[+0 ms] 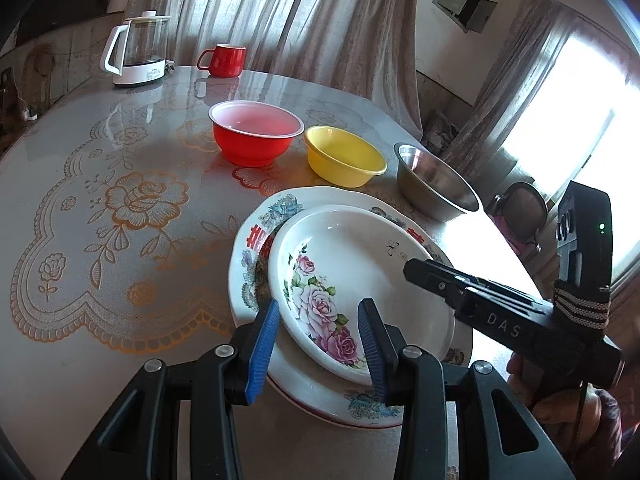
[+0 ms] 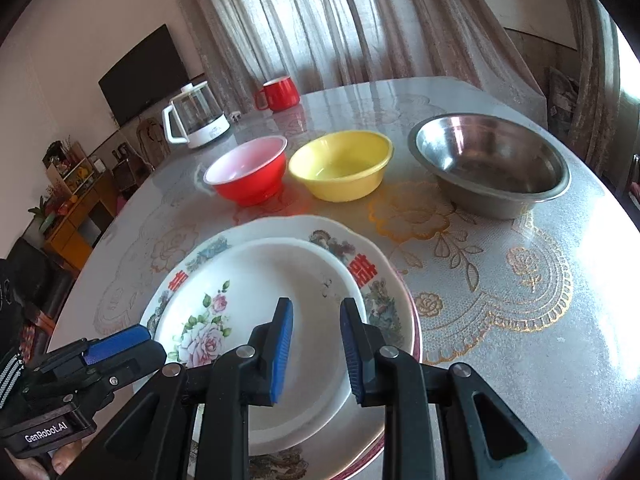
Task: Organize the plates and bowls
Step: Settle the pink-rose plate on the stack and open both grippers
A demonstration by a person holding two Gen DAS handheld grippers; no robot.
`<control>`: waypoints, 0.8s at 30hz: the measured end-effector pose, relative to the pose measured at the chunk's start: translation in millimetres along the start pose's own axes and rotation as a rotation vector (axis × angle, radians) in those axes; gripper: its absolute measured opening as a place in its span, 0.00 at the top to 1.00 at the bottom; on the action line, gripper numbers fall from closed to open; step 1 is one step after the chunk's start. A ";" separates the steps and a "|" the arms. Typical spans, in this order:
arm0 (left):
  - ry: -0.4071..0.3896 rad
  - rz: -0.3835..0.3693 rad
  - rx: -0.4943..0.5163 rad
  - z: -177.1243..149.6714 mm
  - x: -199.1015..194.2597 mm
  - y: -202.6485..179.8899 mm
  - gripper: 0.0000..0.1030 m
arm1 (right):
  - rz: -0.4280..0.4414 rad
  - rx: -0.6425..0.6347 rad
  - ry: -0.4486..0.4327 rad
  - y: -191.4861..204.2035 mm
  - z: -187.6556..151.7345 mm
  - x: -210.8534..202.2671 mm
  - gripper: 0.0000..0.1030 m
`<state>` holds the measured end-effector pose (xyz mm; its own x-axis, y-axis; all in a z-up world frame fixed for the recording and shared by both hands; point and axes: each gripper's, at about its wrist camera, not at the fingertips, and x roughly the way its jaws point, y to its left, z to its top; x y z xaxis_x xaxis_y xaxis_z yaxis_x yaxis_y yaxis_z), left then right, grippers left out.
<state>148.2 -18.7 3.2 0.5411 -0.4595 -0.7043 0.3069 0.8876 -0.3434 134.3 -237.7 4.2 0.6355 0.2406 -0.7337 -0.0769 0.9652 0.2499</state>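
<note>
A small white plate with pink roses (image 1: 360, 264) (image 2: 256, 304) lies on a larger plate with red characters (image 1: 256, 240) (image 2: 372, 276) at the near side of the table. Behind them stand a red bowl (image 1: 254, 136) (image 2: 250, 176), a yellow bowl (image 1: 344, 156) (image 2: 340, 164) and a steel bowl (image 1: 436, 184) (image 2: 492, 164), in a row. My left gripper (image 1: 318, 344) (image 2: 132, 354) hovers open over the rose plate's near-left rim. My right gripper (image 2: 318, 344) (image 1: 416, 272) hangs over the plate's right part, its blue pads apart with nothing pinched.
A glass kettle with a white handle (image 1: 138, 52) (image 2: 198, 116) and a red mug (image 1: 224, 60) (image 2: 280, 94) stand at the far side of the round table (image 1: 100, 200) (image 2: 520, 340). Curtains hang behind it. A hand (image 1: 560, 404) holds the right gripper.
</note>
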 end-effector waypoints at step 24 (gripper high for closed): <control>-0.008 0.009 0.020 -14.5 -14.1 -5.7 0.61 | -0.044 0.040 -0.034 -7.0 -10.8 -16.1 0.73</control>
<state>127.4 -16.8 6.1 0.5502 -0.4516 -0.7024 0.3175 0.8911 -0.3242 116.3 -247.2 7.4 0.6637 0.1933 -0.7226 -0.0174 0.9698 0.2434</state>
